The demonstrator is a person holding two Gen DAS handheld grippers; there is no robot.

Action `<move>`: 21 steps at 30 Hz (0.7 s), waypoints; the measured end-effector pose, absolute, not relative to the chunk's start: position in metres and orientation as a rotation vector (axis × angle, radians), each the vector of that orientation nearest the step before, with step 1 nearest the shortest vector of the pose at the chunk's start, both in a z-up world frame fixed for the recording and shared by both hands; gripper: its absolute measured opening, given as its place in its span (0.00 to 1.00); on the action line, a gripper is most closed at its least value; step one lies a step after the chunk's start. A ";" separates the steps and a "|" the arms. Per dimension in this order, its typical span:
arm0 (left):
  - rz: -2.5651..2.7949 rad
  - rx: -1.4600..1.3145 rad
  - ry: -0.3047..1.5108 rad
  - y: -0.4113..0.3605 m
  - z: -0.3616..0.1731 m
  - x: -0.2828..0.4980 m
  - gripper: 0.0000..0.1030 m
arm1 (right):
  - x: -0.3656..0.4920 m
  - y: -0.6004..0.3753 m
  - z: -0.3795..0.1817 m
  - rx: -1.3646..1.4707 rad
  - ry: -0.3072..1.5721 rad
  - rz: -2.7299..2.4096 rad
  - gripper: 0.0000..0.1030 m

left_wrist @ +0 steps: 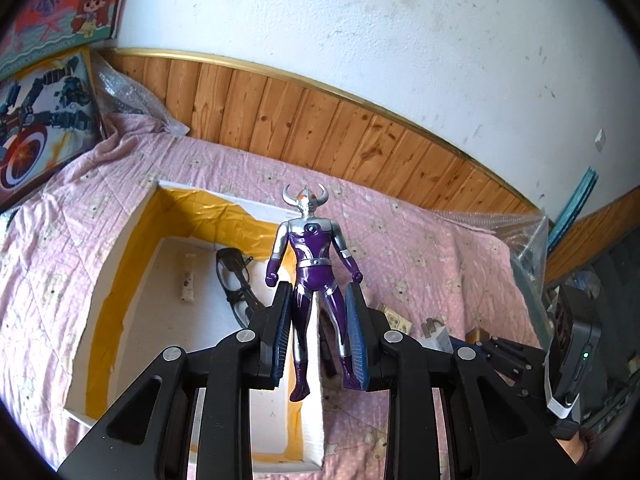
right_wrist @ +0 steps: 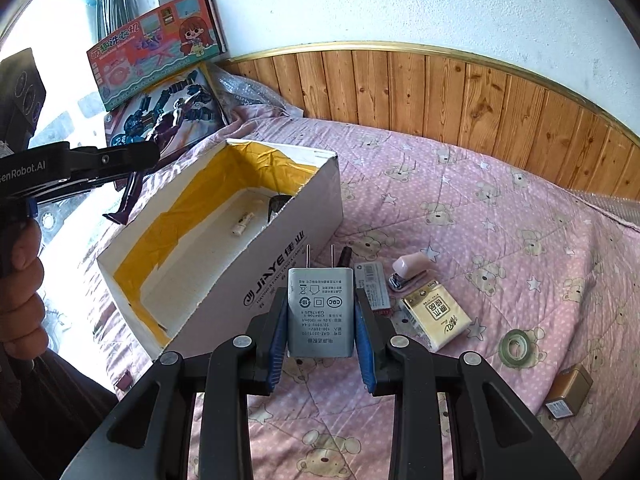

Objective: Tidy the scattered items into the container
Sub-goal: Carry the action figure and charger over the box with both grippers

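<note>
Pink bedding (right_wrist: 460, 208) printed with bears covers the bed we work over, backed by wood panelling (right_wrist: 440, 88) under a white wall.

Our left gripper (left_wrist: 318, 334) is partly closed, its blue pads pressing the legs of a purple and silver figure (left_wrist: 314, 264) held upright above the near right wall of the white box (left_wrist: 120, 224). Seen from the right wrist, that gripper reaches in level from the left edge, a hand (right_wrist: 20, 280) wrapped round its handle.

Our right gripper (right_wrist: 321, 334) is likewise partly closed, clamped on the sides of a grey charger (right_wrist: 321, 312) with its two prongs pointing away, tilted downward just beside the box's long printed side.

On the bedding beyond the charger, near the box's right end, lie a white card (right_wrist: 374, 286), a pink stapler (right_wrist: 408, 274) and a yellow tissue pack (right_wrist: 436, 318) close together. Farther right sit a tape roll (right_wrist: 516, 344) and a gold block (right_wrist: 570, 394).

Inside the yellow-taped box rest dark glasses (left_wrist: 236, 284) and a small white piece (left_wrist: 188, 280). Two toy boxes (right_wrist: 160, 76) lean in the far left corner.
</note>
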State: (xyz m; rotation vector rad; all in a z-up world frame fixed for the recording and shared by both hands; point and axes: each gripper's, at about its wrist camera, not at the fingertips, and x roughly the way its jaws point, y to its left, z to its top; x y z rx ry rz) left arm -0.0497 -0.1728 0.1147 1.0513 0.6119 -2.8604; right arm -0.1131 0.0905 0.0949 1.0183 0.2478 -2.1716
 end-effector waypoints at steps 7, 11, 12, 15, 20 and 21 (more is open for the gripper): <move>-2.873 1.002 0.628 -0.200 0.129 -0.037 0.26 | -0.098 0.074 0.111 0.964 0.227 -2.152 0.31; -2.863 1.001 0.615 -0.212 0.130 -0.035 0.26 | -0.087 0.061 0.123 0.921 0.223 -2.118 0.31; -2.858 1.006 0.616 -0.215 0.128 -0.035 0.26 | -0.084 0.057 0.125 0.910 0.227 -2.110 0.31; -2.837 1.026 0.609 -0.223 0.123 -0.038 0.26 | -0.079 0.045 0.128 0.901 0.235 -2.092 0.31; -2.791 1.085 0.597 -0.237 0.109 -0.045 0.26 | -0.078 0.024 0.130 0.903 0.225 -2.056 0.31; -2.781 1.099 0.596 -0.240 0.105 -0.047 0.26 | -0.077 0.019 0.130 0.901 0.226 -2.048 0.31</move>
